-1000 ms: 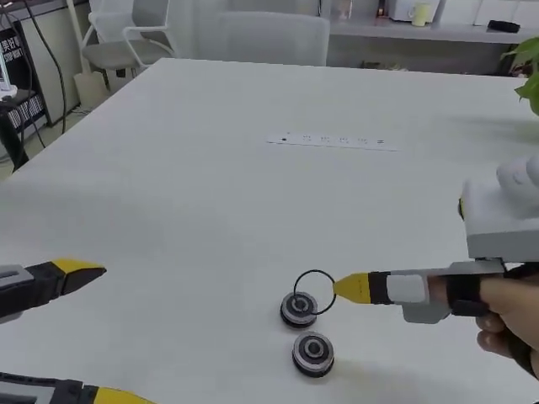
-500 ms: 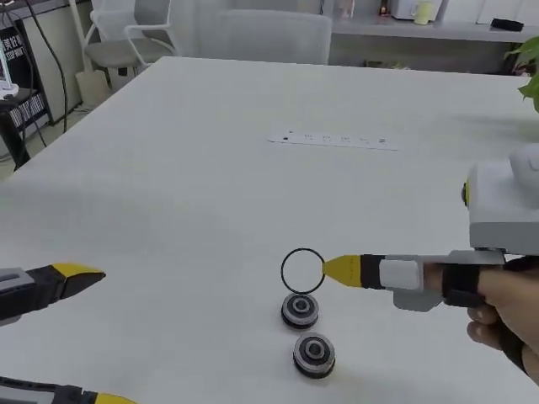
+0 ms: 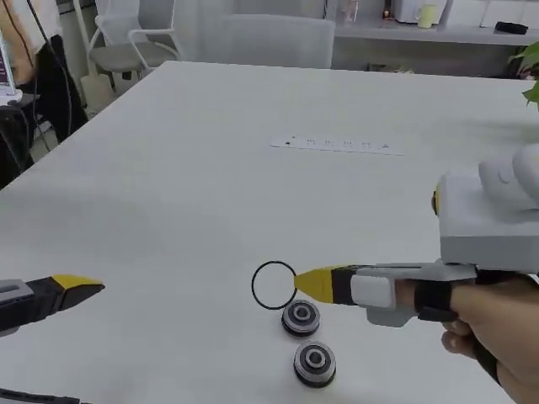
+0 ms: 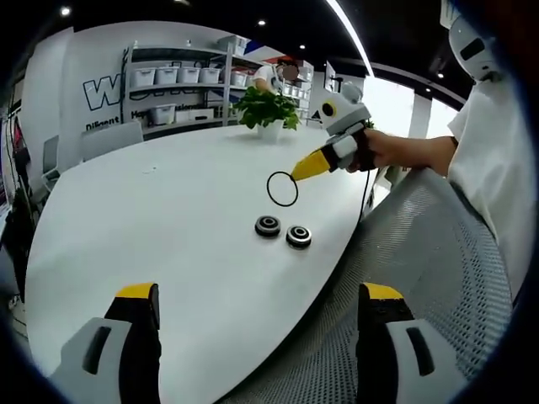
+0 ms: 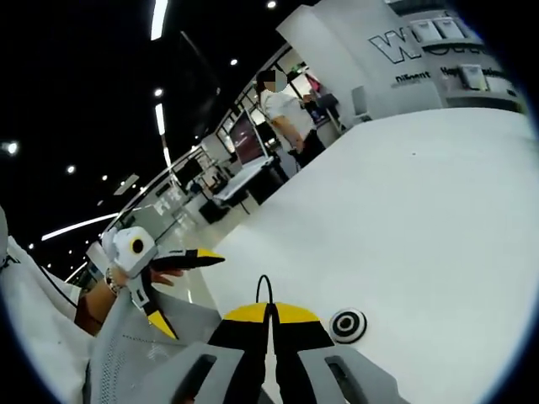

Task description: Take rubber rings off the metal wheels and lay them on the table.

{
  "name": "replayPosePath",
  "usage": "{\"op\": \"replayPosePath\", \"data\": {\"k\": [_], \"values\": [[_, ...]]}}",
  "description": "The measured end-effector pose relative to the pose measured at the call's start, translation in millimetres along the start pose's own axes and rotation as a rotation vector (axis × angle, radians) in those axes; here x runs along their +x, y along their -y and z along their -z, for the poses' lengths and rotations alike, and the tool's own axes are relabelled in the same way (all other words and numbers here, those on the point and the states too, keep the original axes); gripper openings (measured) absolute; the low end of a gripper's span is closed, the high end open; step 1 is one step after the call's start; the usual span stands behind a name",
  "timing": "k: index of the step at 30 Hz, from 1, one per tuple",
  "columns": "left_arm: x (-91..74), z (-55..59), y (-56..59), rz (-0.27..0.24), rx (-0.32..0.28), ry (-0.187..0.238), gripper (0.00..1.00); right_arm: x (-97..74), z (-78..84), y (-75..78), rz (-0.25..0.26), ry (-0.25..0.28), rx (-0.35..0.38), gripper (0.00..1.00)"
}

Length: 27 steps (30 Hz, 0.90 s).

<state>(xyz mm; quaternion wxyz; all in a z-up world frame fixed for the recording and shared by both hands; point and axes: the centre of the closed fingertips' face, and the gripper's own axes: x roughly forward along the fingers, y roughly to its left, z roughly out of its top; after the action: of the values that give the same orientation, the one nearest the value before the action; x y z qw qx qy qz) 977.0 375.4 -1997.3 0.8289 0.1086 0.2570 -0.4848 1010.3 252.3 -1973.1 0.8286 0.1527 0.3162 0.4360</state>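
My right gripper (image 3: 296,283) is shut on a thin black rubber ring (image 3: 253,284) and holds it just above the white table (image 3: 210,168), up and left of two metal wheels. One wheel (image 3: 301,318) lies right below the yellow tip, the other wheel (image 3: 314,362) nearer to me. In the right gripper view the ring (image 5: 264,290) shows edge-on between the closed tips (image 5: 270,313), with a wheel (image 5: 348,323) beside them. My left gripper (image 4: 257,296) is open over the table's near left edge, away from the ring (image 4: 268,188) and both wheels (image 4: 268,225) (image 4: 298,236).
A white power strip (image 3: 337,145) lies flat in the table's middle. Chairs (image 3: 274,38) stand at the far edge. A potted plant (image 4: 268,109) sits on the table's far right side. A person (image 5: 286,109) stands beyond the table. Bare tabletop spreads left of the wheels.
The ring came off the farther wheel. My right gripper has lifted it and carried it left, away from the wheels. The left gripper has stayed in place and open.
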Motion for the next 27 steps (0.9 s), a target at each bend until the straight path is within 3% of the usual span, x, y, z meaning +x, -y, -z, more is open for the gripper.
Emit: {"op": "replayPosePath", "data": {"k": [8,27], "values": [[0.1,1.4,-0.3,0.003,-0.004,-0.003,0.97,10.3,5.3,-9.4,-0.017,-0.030,-0.026,0.00],[-1.1,-4.6,0.5,0.006,0.002,0.031,0.95,41.2,53.3,-28.4,-0.058,-0.223,-0.155,0.00]]}}
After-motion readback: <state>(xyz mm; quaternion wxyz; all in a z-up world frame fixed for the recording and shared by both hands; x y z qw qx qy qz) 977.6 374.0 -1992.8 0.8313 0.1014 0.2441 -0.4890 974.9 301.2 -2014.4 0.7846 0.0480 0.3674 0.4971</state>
